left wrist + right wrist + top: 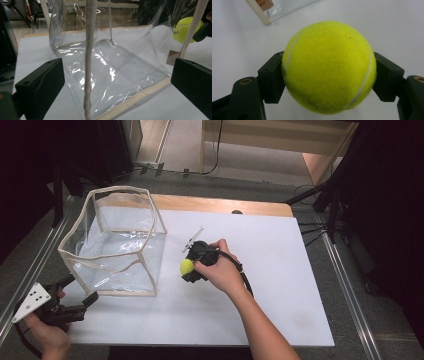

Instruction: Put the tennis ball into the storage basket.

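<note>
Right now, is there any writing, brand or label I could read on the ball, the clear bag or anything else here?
Tennis ball: small dark print near its left edge in the left gripper view, too small and blurred to read.
Clear bag: a small brown tag on its cream trim bears orange marks, cut off and unreadable.
Grey plate on the left gripper: dark dots, no letters.
Nothing else carries text.

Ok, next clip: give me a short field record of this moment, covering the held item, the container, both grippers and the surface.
held item: fuzzy yellow-green tennis ball
container: clear plastic bag with cream fabric edging, standing open, nothing inside
right gripper: shut on the ball, just right of the bag
left gripper: open, at the bag's near left corner, holding nothing
surface: white tabletop
</note>
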### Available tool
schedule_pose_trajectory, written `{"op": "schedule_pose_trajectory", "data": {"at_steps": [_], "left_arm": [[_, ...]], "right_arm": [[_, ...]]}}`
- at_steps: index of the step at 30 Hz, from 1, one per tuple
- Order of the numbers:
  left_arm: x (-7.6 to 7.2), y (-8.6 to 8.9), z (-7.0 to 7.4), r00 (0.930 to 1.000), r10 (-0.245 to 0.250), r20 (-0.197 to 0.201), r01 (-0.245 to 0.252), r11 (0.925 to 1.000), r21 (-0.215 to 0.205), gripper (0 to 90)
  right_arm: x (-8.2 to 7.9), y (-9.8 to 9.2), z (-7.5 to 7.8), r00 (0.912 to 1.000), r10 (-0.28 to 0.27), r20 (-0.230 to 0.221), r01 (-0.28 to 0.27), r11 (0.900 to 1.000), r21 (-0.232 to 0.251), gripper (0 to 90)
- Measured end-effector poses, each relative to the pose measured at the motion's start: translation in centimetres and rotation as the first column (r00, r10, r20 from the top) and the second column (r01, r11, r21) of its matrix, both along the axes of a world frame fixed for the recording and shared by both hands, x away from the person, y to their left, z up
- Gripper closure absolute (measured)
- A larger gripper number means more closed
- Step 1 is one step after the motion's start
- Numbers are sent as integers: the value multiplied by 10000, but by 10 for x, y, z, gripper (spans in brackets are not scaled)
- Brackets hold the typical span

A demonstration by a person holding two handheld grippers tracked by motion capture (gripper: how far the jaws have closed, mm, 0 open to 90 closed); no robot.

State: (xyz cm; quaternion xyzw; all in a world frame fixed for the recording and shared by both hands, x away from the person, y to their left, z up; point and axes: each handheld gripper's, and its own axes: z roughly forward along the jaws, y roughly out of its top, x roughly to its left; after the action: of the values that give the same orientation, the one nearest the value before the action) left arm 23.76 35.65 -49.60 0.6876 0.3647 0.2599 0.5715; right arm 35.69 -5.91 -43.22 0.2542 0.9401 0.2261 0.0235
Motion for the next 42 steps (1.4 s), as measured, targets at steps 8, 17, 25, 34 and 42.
{"op": "schedule_pose_trajectory", "data": {"at_steps": [8,17,25,34,42], "left_arm": [[0,1,0,10000,-31,-21,31,10000,-40,0],[0,1,0,10000,-38,-34,38,10000,-61,0],[0,1,0,10000,-51,-51,51,10000,-74,0],[0,1,0,10000,-60,-71,60,10000,-25,0],[0,1,0,10000,-73,-66,73,10000,-24,0]], "right_arm": [[0,16,-1,9988,465,134,-468,9985,270,231],[-1,27,4,9971,718,256,-731,9957,568,231],[-1,36,13,9953,894,361,-917,9936,662,231],[-1,39,28,9941,1024,360,-1050,9913,790,230],[-1,42,41,9926,1171,330,-1195,9896,807,231]]}}
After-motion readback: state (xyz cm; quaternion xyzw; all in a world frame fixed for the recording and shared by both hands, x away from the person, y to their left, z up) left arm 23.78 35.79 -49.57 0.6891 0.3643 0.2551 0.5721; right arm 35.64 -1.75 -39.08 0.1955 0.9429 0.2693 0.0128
